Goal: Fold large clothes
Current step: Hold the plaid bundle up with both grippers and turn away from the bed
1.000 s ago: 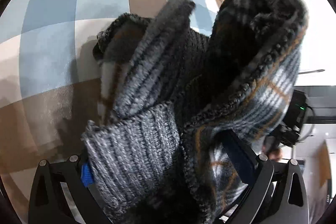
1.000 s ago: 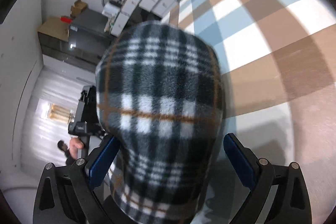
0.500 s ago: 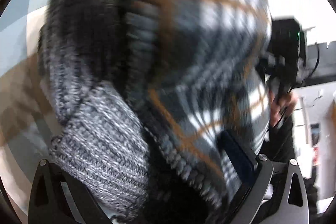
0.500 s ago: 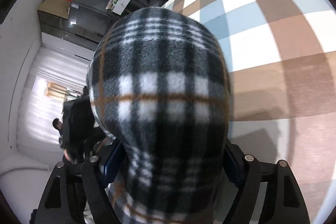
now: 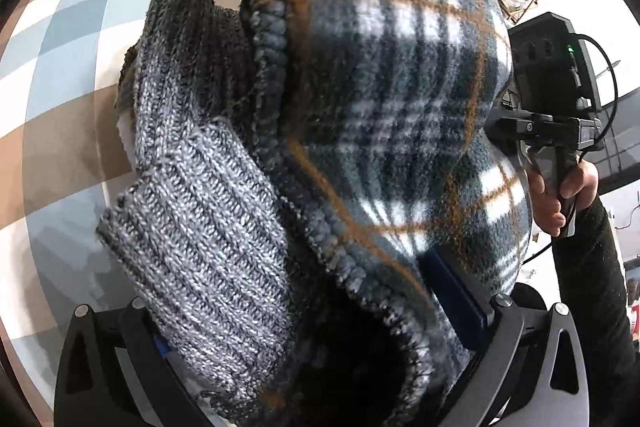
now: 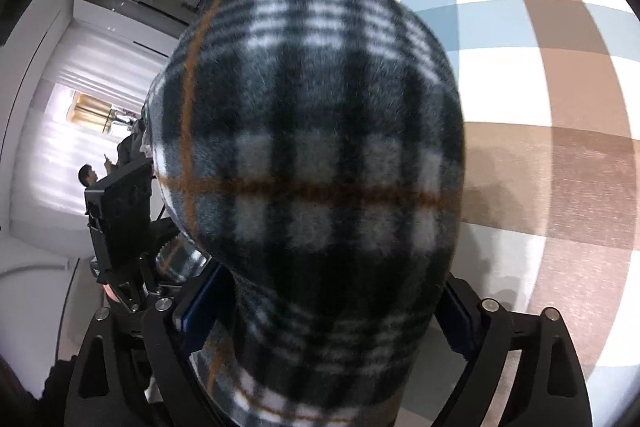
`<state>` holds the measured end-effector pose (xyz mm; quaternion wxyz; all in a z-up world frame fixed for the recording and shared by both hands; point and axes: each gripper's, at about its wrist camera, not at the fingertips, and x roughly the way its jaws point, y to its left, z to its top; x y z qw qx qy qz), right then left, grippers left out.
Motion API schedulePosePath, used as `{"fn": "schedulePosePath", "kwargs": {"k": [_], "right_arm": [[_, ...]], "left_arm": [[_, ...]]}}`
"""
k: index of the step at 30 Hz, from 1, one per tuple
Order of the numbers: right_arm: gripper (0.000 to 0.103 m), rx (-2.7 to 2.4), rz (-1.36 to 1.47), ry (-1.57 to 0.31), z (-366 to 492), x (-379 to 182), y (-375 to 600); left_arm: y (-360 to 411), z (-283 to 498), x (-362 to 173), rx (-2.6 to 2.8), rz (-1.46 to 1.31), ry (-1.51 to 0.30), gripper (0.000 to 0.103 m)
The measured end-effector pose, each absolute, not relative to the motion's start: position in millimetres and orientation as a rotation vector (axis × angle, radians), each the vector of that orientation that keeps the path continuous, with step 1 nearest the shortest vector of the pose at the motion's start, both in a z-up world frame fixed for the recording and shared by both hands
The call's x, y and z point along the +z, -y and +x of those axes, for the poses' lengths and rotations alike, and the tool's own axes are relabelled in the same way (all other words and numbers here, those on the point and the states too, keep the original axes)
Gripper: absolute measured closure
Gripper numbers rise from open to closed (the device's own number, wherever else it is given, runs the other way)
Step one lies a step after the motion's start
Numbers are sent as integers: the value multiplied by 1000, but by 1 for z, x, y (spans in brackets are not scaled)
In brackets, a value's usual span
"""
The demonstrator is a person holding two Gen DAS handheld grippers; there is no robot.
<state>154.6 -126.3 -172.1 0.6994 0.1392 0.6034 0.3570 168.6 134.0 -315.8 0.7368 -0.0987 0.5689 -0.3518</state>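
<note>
Left wrist view: left gripper (image 5: 316,339) clamps the plaid garment (image 5: 400,87) and its knit cuff (image 5: 200,227); right gripper (image 6: 320,311), jaws opening, seemingly loose around plaid between them, may drop it, skewing the fold

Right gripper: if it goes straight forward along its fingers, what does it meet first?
The plaid garment bulges up between the opening jaws of the right gripper and fills the way ahead, so it comes first. Beyond it probably lies the checked cloth; depth is unclear.
</note>
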Motion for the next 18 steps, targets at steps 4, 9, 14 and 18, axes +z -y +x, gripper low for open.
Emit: {"fn": "schedulePosePath", "kwargs": {"k": [4,9,14,18], "right_arm": [[8,800,317,-1366,157,-179,123],[8,799,332,-1346,166,-187,124],[8,788,388,-1309,151,-195,139],[11,792,423,-1291,143,-201,144]], "left_arm": [[-143,152,-304,-779,-194,-1218,2],[-111,132,-303,-791,-194,-1194,1],[-127,126,-288,-809,-177,-1148,1],[-132,130,-288,-866,-208,-1178,9]]}}
